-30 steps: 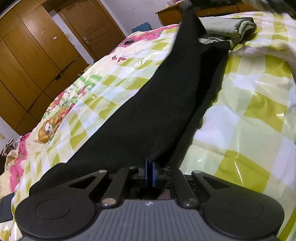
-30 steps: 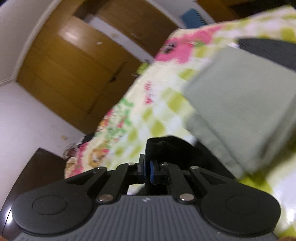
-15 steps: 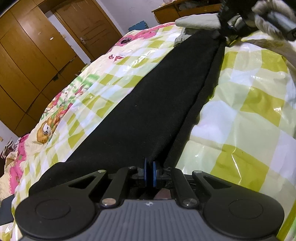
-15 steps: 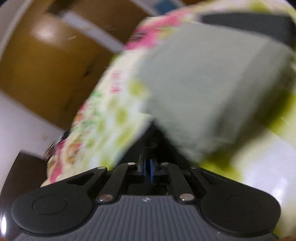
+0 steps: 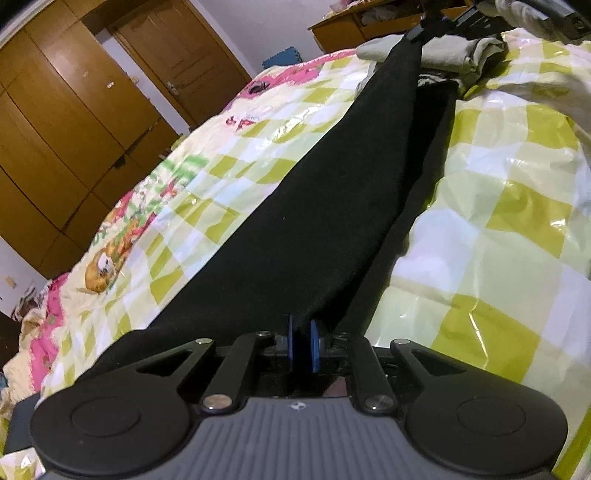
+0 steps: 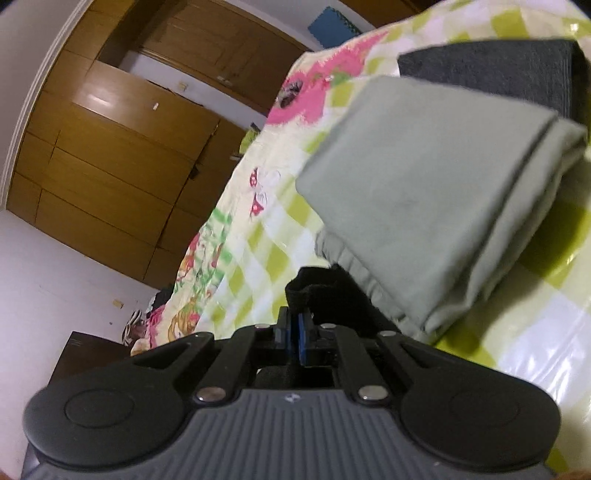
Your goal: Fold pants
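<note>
Black pants [image 5: 325,206] are stretched long and narrow across the checked bedspread [image 5: 498,229], held taut between both grippers. My left gripper [image 5: 303,345] is shut on the near end of the pants. My right gripper [image 6: 295,334] is shut on the far end, where a bunched black edge [image 6: 314,291] sticks up past the pads. In the left wrist view the right gripper [image 5: 439,22] shows at the top, lifting that end above the bed.
A folded grey-green garment [image 6: 436,199] lies on the bed next to the right gripper, with a folded dark grey one [image 6: 491,66] behind it. Wooden wardrobes [image 5: 55,129] and a door [image 5: 181,51] line the left. A wooden desk [image 5: 369,26] stands beyond the bed.
The right gripper has swung back and forth near the folded grey-green garment with the far end of the pants. The left gripper has stayed put, shut on the near end.
</note>
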